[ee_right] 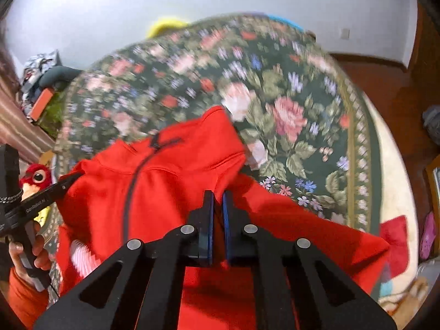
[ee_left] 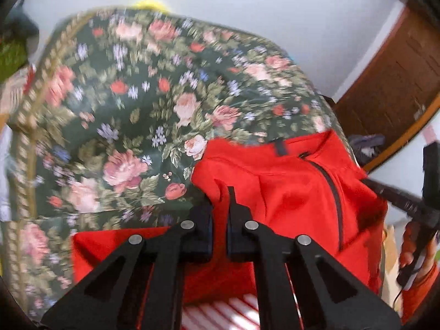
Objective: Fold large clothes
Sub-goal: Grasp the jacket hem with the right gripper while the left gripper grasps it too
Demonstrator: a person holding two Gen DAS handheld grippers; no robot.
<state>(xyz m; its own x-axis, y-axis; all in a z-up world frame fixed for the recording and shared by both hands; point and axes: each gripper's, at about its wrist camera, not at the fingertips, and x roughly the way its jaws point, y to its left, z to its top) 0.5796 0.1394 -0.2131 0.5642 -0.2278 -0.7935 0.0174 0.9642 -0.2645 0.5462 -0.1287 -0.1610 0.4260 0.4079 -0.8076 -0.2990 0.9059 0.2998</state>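
A red jacket (ee_left: pixel 288 187) (ee_right: pixel 170 187) with a dark zipper (ee_left: pixel 334 189) (ee_right: pixel 132 187) is lifted over a floral cloth (ee_left: pixel 123 110) (ee_right: pixel 288 88). My left gripper (ee_left: pixel 220 206) is shut on a fold of red fabric at one shoulder. At the other shoulder, red fabric is pinched between the blue pads of my right gripper (ee_right: pixel 218 196), which is also shut. Each view shows the other gripper at its edge: the right gripper (ee_left: pixel 371 184) and the left gripper (ee_right: pixel 73 177), tips at the jacket's side. A hand (ee_right: pixel 24 253) in an orange sleeve holds the left one.
A brown wooden door (ee_left: pixel 398 82) and a white wall stand behind. A red bird toy (ee_right: pixel 35 178) and piled clutter (ee_right: pixel 41 66) lie to the left. A yellow object (ee_right: pixel 165 26) shows past the cloth's far edge. Striped red-and-white fabric (ee_left: pixel 220 313) lies under the jacket.
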